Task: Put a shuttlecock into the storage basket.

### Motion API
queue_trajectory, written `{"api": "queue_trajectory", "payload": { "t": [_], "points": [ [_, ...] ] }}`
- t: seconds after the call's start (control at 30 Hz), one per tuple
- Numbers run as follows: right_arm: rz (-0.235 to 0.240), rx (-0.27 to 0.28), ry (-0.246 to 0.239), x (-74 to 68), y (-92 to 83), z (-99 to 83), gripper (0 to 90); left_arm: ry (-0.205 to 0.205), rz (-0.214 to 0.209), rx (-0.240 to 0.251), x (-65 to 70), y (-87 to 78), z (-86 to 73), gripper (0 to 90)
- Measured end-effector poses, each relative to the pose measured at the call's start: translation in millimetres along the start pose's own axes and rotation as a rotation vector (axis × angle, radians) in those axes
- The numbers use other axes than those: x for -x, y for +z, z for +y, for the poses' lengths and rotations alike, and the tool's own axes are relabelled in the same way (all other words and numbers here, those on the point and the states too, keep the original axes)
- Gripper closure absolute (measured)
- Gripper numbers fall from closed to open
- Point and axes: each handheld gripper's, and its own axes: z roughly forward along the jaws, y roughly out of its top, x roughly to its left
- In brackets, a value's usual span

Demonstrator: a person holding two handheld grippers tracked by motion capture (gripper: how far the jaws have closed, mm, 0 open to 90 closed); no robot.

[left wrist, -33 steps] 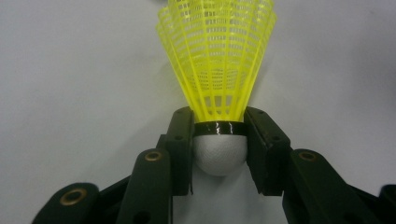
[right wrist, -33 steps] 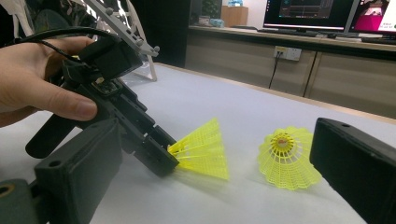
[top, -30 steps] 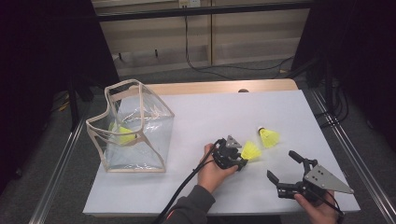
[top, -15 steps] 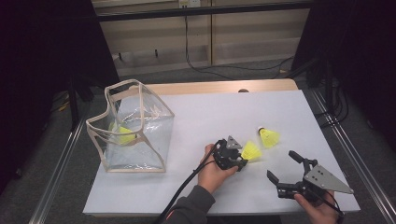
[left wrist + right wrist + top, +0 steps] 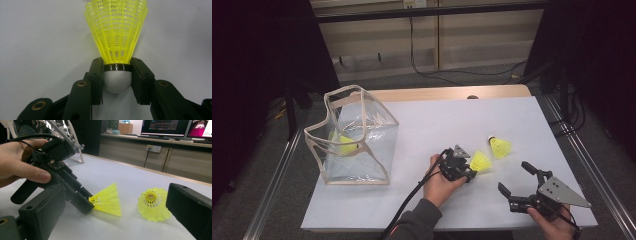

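Observation:
A yellow plastic shuttlecock (image 5: 480,161) lies low on the white table sheet (image 5: 437,120), its skirt pointing right. My left gripper (image 5: 469,168) is shut on it. In the left gripper view both pads press the white cork base of the shuttlecock (image 5: 116,37), just under its black band. A second yellow shuttlecock (image 5: 500,147) stands apart to the right, cork up. My right gripper (image 5: 514,176) hovers open near the front right edge. From the right gripper view, the held shuttlecock (image 5: 107,200) and the free shuttlecock (image 5: 153,203) lie ahead between its wide jaws.
A clear plastic bag with a beige rim (image 5: 357,140) stands open at the left of the sheet, with a yellow shuttlecock (image 5: 343,144) inside. A cable (image 5: 412,200) trails from the left gripper toward the front edge. Metal rails (image 5: 584,165) run along both table sides.

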Motion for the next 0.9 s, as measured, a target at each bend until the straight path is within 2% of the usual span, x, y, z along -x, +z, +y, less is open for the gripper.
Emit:
{"api": "queue_trajectory", "payload": {
  "t": [0.37,0.9],
  "points": [
    [0.0,0.0,-0.005,0.1,0.2,0.0,2.3,-0.039,-0.029,-0.017,-5.7,-9.9,0.7,64.8],
    [-0.002,0.0,-0.001,-0.1,0.1,0.1,2.2,-0.073,-0.035,-0.011,-13.0,-30.8,3.4,64.8]
  ]
}}
